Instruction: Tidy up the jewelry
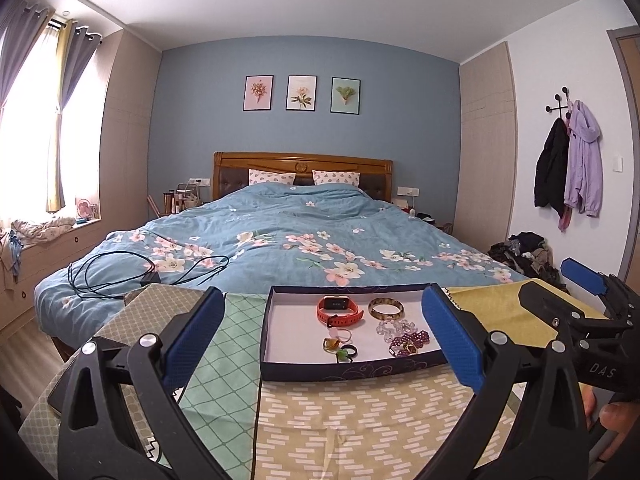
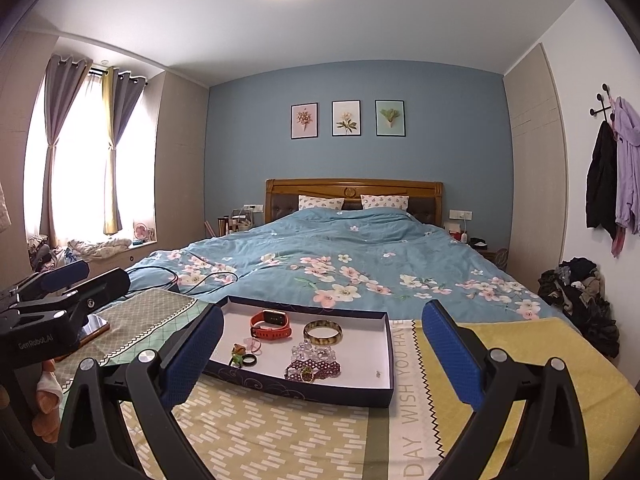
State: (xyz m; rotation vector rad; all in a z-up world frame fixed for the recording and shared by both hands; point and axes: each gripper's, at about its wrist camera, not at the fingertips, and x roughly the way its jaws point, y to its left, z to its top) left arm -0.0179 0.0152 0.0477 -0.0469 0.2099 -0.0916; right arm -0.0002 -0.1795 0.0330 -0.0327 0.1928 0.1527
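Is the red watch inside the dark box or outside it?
Inside. The red watch lies on the white floor of the dark box, within its walls, beside the bangle. Both tongs are open and hold nothing.

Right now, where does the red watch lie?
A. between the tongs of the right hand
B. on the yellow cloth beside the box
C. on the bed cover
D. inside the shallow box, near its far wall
D: the red watch lies inside the shallow box, near its far wall, beside the bangle.
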